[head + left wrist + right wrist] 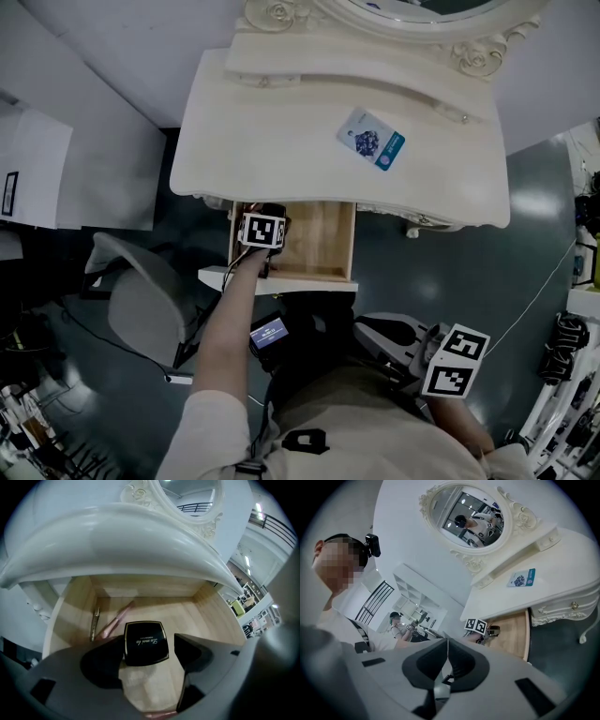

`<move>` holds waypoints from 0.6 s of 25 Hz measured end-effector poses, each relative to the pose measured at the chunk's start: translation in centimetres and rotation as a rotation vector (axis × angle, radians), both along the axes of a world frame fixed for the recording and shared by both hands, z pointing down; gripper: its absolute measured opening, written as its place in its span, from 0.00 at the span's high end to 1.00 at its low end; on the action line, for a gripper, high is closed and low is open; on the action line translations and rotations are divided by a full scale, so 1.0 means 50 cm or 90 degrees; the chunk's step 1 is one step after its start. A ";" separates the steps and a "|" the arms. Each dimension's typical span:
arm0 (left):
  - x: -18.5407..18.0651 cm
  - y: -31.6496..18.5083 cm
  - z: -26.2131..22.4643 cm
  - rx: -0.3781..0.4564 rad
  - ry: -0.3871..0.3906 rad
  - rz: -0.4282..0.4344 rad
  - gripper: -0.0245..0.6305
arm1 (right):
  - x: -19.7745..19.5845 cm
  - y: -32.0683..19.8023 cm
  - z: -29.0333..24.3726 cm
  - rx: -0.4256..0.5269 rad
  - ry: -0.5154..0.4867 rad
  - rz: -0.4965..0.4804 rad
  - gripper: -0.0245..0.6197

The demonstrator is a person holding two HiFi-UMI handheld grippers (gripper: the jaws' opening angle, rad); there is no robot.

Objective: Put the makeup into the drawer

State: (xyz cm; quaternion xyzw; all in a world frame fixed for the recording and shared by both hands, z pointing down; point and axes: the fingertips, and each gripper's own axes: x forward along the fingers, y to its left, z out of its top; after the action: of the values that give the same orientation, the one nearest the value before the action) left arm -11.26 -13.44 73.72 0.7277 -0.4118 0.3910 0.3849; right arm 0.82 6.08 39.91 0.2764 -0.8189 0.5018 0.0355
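Observation:
The wooden drawer (319, 239) of the white vanity (281, 141) stands pulled out. My left gripper (262, 234) reaches down into it at its left side. In the left gripper view a black square compact (145, 642) lies on the drawer floor (192, 613) between the open jaws of my left gripper (150, 640); it sits against the left jaw, with a gap to the right jaw. A pink makeup brush (116, 618) and a thin metal tool (95, 622) lie behind it. My right gripper (446, 654) is shut and empty, held back near my body (375, 330).
A blue and white packet (371, 138) lies on the vanity top, below the oval mirror (466, 515). A grey chair (141, 300) stands left of the drawer. Another pink item (159, 714) shows at the drawer's near edge. The dark floor (525, 244) surrounds the vanity.

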 end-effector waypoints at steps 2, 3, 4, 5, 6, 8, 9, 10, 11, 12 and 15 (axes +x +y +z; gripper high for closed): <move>0.001 -0.002 -0.009 0.005 0.000 -0.002 0.40 | 0.000 0.000 -0.001 0.002 -0.002 -0.001 0.92; 0.001 -0.002 -0.014 0.007 0.000 0.000 0.39 | -0.002 0.000 -0.003 0.004 -0.004 -0.002 0.92; 0.001 -0.002 -0.021 0.009 0.003 0.002 0.40 | -0.004 -0.001 -0.004 0.005 -0.007 -0.004 0.92; 0.002 -0.002 -0.029 0.012 0.007 0.004 0.40 | -0.007 -0.002 -0.007 0.008 -0.010 -0.007 0.92; 0.003 -0.002 -0.038 0.016 0.013 0.005 0.40 | -0.011 -0.004 -0.010 0.010 -0.014 -0.012 0.92; 0.010 -0.003 -0.059 0.025 0.030 0.007 0.40 | -0.021 -0.008 -0.017 0.018 -0.022 -0.024 0.92; 0.014 -0.002 -0.069 0.029 0.040 0.010 0.40 | -0.026 -0.008 -0.020 0.023 -0.025 -0.030 0.92; 0.019 0.000 -0.080 0.033 0.049 0.016 0.40 | -0.031 -0.008 -0.023 0.027 -0.027 -0.036 0.92; 0.022 0.003 -0.091 0.040 0.055 0.025 0.40 | -0.033 -0.006 -0.025 0.030 -0.029 -0.040 0.92; 0.025 0.005 -0.101 0.048 0.059 0.034 0.40 | -0.034 -0.005 -0.025 0.030 -0.031 -0.041 0.92; 0.028 0.014 -0.131 0.078 0.058 0.065 0.40 | -0.030 -0.007 -0.028 0.031 -0.038 -0.034 0.92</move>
State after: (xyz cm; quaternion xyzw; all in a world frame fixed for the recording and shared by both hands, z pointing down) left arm -9.86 -12.75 67.17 0.7870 -0.3796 0.3502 0.3376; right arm -0.67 5.73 38.53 0.2399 -0.8388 0.4885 0.0175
